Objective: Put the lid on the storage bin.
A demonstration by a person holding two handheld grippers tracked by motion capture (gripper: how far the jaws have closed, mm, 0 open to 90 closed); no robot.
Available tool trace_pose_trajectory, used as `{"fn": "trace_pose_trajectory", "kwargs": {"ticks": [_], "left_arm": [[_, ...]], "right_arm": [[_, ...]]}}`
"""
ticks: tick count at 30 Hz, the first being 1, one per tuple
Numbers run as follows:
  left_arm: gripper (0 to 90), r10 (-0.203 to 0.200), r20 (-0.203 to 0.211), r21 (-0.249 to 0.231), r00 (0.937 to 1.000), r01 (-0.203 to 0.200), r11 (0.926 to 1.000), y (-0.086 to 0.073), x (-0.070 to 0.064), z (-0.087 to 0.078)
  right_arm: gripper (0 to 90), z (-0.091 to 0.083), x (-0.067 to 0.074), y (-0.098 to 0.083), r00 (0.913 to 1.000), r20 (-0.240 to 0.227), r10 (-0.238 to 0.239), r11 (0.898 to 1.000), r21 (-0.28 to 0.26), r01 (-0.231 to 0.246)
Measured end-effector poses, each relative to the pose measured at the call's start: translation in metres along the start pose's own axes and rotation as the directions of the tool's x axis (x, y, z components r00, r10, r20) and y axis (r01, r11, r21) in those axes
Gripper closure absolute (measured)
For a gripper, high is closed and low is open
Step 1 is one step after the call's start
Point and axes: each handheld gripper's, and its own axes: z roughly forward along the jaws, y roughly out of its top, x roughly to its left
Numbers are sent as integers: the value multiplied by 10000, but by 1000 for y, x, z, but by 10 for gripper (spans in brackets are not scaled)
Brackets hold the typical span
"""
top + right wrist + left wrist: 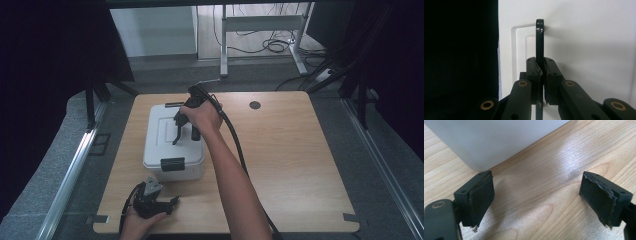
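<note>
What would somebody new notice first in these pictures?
The white box with black latches, left of centre on the wooden table. Above its lid the right tongs are shut on the thin black handle. The left tongs rest open on the wood at the near edge, beside the box.

This looks like a lab or test room set up for recording, not a home. A light wooden counter [280,165] with a round cable hole [255,105] stands on grey carpet [350,125], flanked by metal rails [70,175] along the floor. Black curtains [50,75] close in both sides. Beyond the right tool [186,131], past the far edge of the counter, a metal-legged desk frame [260,30] stands over loose cables [272,46] on a pale floor. A thick black cable [235,140] trails back from that tool.
</note>
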Motion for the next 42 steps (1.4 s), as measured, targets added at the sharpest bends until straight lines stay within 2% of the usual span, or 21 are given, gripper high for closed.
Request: {"fn": "trace_pose_trajectory", "kwargs": {"ticks": [5,10,17,22,30,32,36,39,42], "left_arm": [[126,-22,-2,-10,10000,22,10000,0,0,0],[126,-36,-2,-12,10000,36,10000,0,0,0],[126,-33,-2,-12,10000,33,10000,0,0,0],[126,-21,7,-8,10000,22,10000,0,0,0],[126,-4,11,-13,10000,4,10000,0,0,0],[125,-5,-13,7,10000,5,10000,0,0,0],[126,-6,7,-7,10000,6,10000,0,0,0],[126,-37,18,-5,10000,37,10000,0,0,0],[126,-47,19,-16,10000,47,10000,0,0,0]], "right_arm": [[838,0,-1,0,10000,-24,5,10000,-57,-6],[837,4,-6,0,9996,-133,253,9996,-149,-255],[834,5,-7,0,9996,-175,242,9994,-244,-246],[794,3,-6,-3,9997,-169,-150,9993,-359,144],[704,-19,-11,-7,9955,-433,-846,9899,-1175,790],[662,-31,-17,-11,9917,-590,-1141,9827,-1531,1040],[635,-48,-28,-21,9849,-788,-1541,9740,-1799,1380],[625,-56,-35,-27,9817,-933,-1659,9696,-1970,1452],[608,-72,-53,-40,9781,-1063,-1791,9618,-2282,1513]]}}
